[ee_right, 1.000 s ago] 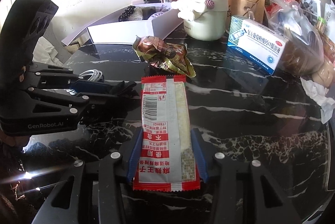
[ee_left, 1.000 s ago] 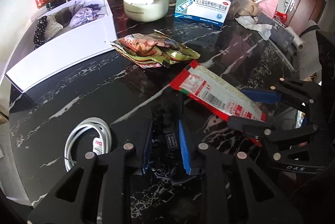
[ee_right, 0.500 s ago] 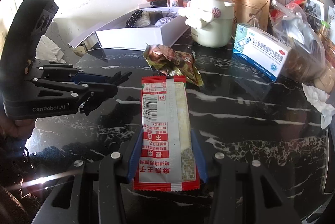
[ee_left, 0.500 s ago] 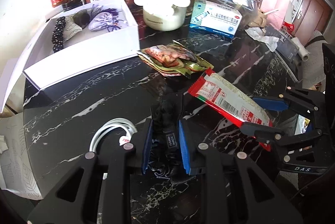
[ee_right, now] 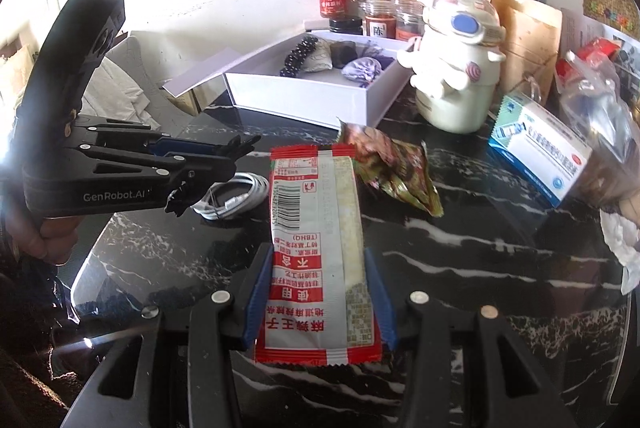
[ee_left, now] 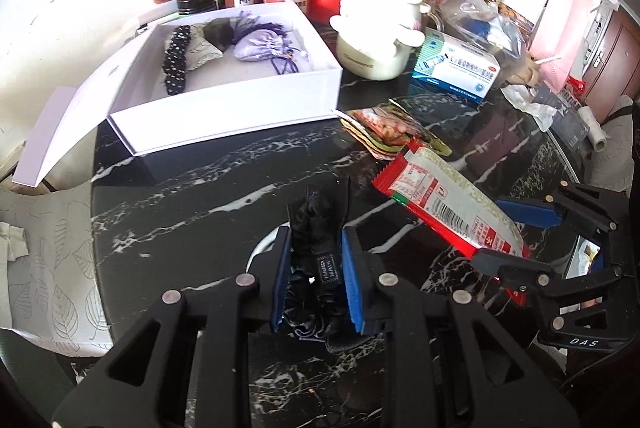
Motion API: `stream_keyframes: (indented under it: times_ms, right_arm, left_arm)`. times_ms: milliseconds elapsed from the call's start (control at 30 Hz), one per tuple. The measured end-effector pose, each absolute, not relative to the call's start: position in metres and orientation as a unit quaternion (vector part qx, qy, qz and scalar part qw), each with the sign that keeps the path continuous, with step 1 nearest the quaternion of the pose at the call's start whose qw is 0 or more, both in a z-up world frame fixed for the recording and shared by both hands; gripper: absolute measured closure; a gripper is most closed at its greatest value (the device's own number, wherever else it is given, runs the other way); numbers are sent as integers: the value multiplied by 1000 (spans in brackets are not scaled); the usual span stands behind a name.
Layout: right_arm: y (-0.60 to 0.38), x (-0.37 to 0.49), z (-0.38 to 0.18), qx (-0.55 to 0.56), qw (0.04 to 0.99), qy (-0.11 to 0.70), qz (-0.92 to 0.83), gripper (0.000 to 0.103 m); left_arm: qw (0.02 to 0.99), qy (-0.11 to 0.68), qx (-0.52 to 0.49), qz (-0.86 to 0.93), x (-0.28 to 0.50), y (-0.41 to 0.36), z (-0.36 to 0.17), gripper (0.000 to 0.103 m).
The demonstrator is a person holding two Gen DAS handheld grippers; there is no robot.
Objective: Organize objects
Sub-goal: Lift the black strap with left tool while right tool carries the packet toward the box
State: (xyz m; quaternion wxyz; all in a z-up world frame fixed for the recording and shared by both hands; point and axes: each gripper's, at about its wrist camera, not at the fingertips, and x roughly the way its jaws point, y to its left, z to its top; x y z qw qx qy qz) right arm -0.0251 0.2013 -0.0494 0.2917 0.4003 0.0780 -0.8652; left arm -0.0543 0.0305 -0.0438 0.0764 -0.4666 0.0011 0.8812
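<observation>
**Both grippers raised off the marble table, each with its load**

Against the picture a second ago, the black marble table (ee_left: 192, 212) sits lower in both views and the white box (ee_left: 224, 116) now shows its whole interior, so both grippers have come up and toward it. The white cable (ee_right: 236, 194), earlier plain beside the left gripper, is now almost hidden beneath it in the left wrist view.

The white box lies open near the jars, holding a dark bead string and a lilac pouch. Just in front of its near corner lies a crumpled snack wrapper (ee_left: 390, 126).

The right gripper (ee_right: 316, 298) is part open, its blue pads pressing the two long edges of the red-and-silver snack packet (ee_right: 316, 248), held clear of the table. The left gripper (ee_left: 318, 276) is nearly closed, pinching a black fabric piece (ee_left: 320, 228), perhaps a scrunchie, with a small woven label.
</observation>
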Motion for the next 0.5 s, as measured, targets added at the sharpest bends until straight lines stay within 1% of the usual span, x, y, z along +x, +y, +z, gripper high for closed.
stream_keyframes:
  times_ms: [500]
  right_arm:
    - [179,-55,-11,365,313,105,-870,57]
  left_arm:
    - [33,-18,-433,900,-74,-12,1,80]
